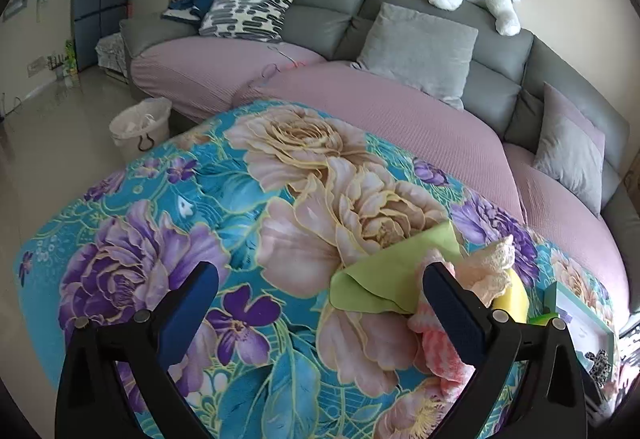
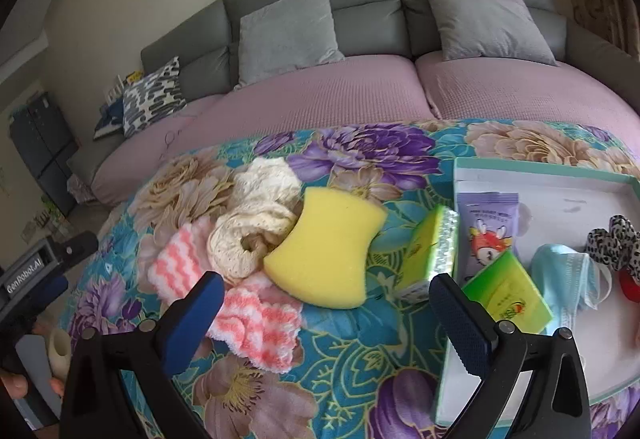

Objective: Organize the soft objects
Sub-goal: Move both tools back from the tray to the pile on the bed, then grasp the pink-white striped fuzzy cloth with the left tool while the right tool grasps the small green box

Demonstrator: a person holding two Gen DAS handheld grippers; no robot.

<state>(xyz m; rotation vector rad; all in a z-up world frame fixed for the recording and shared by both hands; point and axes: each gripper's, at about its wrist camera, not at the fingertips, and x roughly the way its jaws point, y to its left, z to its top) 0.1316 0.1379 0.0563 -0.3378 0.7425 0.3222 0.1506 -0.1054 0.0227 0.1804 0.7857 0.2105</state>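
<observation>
Soft things sit heaped at mid-frame of the right wrist view on the floral blanket point(image 2: 340, 351): yellow sponge point(image 2: 326, 253) leaning on a cream knit cloth point(image 2: 252, 227), pink striped towel point(image 2: 256, 323) at lower left of them. White tray point(image 2: 560, 187) at right carries a blue face mask point(image 2: 568, 275) and green packet point(image 2: 508, 291). Left gripper point(image 1: 320, 315) hangs jaws wide apart, empty, green cloth point(image 1: 384, 271) between them. Right gripper point(image 2: 326, 323), jaws also spread, nothing held.
</observation>
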